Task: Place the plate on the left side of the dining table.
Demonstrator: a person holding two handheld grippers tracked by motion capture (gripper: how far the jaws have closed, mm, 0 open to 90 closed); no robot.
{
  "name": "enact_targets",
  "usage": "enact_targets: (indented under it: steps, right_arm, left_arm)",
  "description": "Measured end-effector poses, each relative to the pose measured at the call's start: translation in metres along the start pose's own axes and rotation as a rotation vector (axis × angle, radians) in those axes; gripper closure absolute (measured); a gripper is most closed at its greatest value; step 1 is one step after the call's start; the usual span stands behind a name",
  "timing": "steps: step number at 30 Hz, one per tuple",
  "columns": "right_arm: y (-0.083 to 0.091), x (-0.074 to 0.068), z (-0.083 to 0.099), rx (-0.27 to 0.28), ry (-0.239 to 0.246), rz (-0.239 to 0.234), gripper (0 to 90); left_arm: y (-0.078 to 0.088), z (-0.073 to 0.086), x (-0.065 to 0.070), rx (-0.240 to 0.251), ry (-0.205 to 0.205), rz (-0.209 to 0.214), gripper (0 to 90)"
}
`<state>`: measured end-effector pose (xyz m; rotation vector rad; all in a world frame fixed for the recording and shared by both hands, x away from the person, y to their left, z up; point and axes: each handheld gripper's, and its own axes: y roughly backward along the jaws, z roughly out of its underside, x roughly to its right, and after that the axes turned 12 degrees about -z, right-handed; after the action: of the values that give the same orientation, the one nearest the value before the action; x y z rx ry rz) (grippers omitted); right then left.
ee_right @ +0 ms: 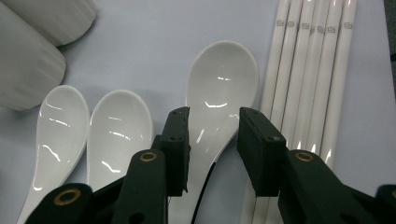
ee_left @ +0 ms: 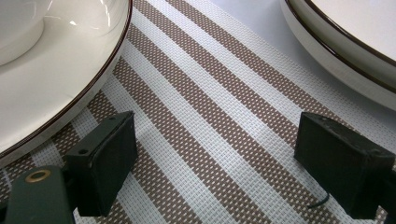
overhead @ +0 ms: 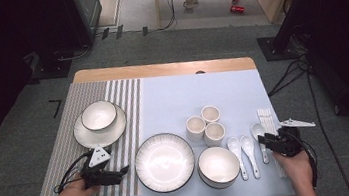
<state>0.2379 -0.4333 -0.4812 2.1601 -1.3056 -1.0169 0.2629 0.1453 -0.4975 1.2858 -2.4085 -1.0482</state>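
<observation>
Three white ceramic spoons lie side by side on the pale blue table (overhead: 172, 98) at the right. My right gripper (ee_right: 214, 116) hovers low over the rightmost spoon (ee_right: 222, 79), its jaws straddling the handle just behind the bowl; a thin gap shows beside the handle, so it is open. In the high view that gripper (overhead: 263, 140) sits at the near end of this spoon (overhead: 258, 130). My left gripper (ee_left: 215, 119) is wide open over the striped placemat (ee_left: 210, 93) with nothing between its jaws, lying on its side at the front left (overhead: 123, 171).
White chopsticks (ee_right: 308, 70) lie just right of the held-over spoon, the other two spoons (ee_right: 120, 123) just left. Three ribbed cups (overhead: 205, 124), a bowl (overhead: 218, 165) and a large plate (overhead: 165, 162) fill the middle front. A bowl on a plate (overhead: 91, 135) stands on the placemat.
</observation>
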Motion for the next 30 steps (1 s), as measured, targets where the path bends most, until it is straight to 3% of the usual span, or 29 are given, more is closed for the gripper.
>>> enact_targets:
  steps: [12, 17, 22, 30]
  right_arm:
    - [0.001, 0.0, 0.002, 0.001, -0.026, -0.017, 64.7]
    - [-0.001, -0.002, 0.003, -0.011, -0.019, -0.034, 64.4]
    - [-0.006, -0.007, 0.002, -0.051, 0.006, -0.019, 64.9]
    - [-0.008, -0.011, 0.002, -0.068, 0.013, -0.027, 71.5]
  left_arm:
    - [0.0, 0.0, 0.0, 0.0, 0.0, 0.0, 13.0]
    - [0.0, 0.0, 0.0, 0.0, 0.0, 0.0, 13.0]
    - [0.0, 0.0, 0.0, 0.0, 0.0, 0.0, 13.0]
    - [0.0, 0.0, 0.0, 0.0, 0.0, 0.0, 13.0]
